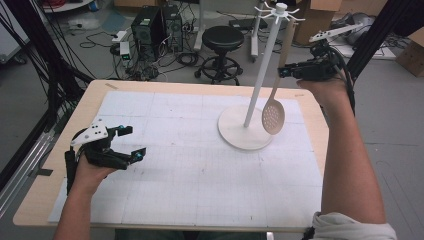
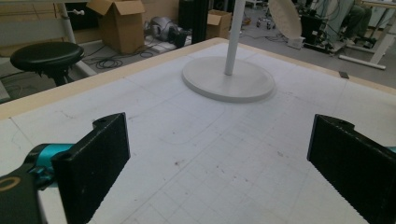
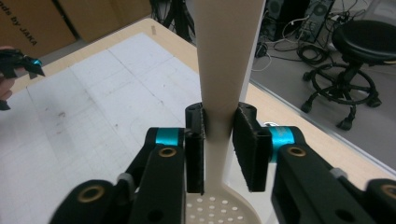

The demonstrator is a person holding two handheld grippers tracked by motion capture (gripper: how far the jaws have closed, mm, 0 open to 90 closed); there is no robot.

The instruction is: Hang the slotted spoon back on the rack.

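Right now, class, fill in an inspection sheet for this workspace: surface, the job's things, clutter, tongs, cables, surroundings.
Surface: wooden table under a white gridded mat; a few small dark specks in the left gripper view.
Job's things: pale slotted spoon held by its handle, bowl hanging low beside the white hook stand, which is upright on its round base.
Clutter: nothing seen on the mat.
Tongs: right tongs around the spoon handle, one pad touching, a slight gap at the other; left tongs open, empty, low over the mat's left side.
Cables: loose leads on the floor beyond the table.
Surroundings: black stool, computer towers, cardboard boxes.
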